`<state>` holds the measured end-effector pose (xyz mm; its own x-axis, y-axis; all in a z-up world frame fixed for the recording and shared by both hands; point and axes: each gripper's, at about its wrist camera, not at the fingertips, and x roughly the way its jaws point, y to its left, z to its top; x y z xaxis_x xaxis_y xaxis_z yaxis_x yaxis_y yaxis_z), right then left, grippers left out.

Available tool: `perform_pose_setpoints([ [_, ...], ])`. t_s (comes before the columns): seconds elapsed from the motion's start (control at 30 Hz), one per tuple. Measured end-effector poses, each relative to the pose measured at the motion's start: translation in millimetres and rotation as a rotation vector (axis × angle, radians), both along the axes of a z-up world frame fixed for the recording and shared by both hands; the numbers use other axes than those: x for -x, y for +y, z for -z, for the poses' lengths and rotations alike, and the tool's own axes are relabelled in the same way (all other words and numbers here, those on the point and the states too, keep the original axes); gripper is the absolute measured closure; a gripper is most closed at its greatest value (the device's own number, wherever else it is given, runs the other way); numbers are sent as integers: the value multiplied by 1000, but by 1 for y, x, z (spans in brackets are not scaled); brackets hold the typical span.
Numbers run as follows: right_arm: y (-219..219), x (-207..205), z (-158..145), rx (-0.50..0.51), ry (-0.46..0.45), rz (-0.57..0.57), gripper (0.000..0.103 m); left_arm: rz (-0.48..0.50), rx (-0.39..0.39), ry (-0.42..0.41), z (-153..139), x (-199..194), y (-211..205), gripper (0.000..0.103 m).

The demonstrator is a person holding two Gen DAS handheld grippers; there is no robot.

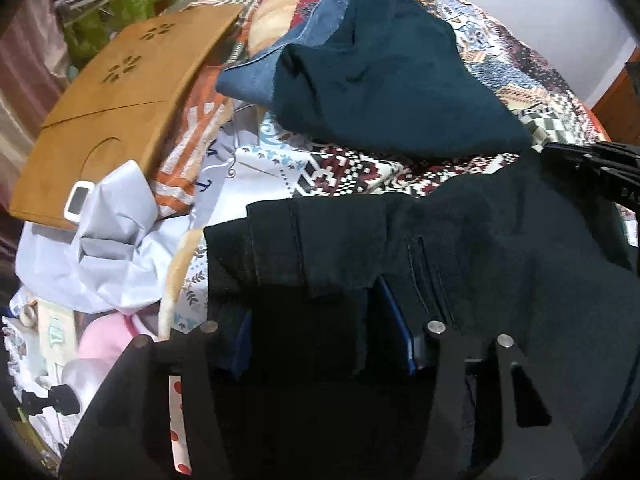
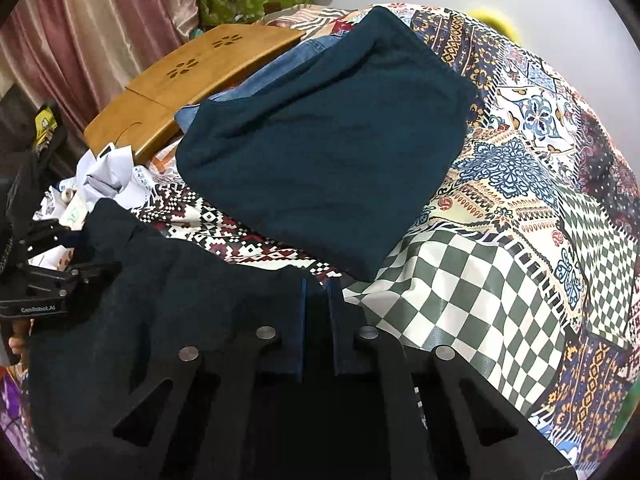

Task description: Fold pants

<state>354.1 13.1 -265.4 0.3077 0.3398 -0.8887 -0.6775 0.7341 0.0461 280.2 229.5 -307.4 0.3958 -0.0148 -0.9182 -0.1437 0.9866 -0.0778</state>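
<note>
Bedspread (image 2: 500,280) bare right; grippers (image 2: 318,328) clamp pants (image 2: 180,300) edge.

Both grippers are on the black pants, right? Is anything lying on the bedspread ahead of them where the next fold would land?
The folded teal garment lies just beyond the black pants, over a denim piece. Between it and the pants only a narrow strip of bedspread shows.

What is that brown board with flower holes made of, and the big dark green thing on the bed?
The brown board looks like wood, maybe bamboo: smooth, honey-coloured, with clean cut-out petal holes and a straight seam. The dark green thing is folded cloth, soft and matte, with a slightly fuzzy look and gentle creases, perhaps fleece or knit cotton; the pictures can't settle which.
</note>
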Motion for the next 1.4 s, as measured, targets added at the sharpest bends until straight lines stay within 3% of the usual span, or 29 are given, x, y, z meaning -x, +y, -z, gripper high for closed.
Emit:
perform_pose_setpoints([
  [0.13, 6, 1, 3, 39, -30, 7, 95, -15, -30, 7, 3, -3, 1, 44],
  [0.43, -29, 33, -45, -49, -78, 35, 89, -138, 53, -24, -37, 32, 26, 40],
  [0.57, -57, 61, -71, -89, -118, 33, 79, -187, 74, -68, -59, 59, 31, 28],
  [0.77, -94, 102, -85, -92, -181, 41, 60, -224, 110, -77, -73, 94, 25, 21],
  [1.03, -128, 143, -73, -81, -187, 70, 55, -284, 234, -5, -53, 120, 11, 20],
  [1.27, -150, 157, -45, -55, -130, 92, 55, -311, 422, 73, -29, 131, 2, 20],
  [1.4, -157, 164, -42, -80, -144, 104, 53, -324, 459, 70, -29, 130, 2, 20],
])
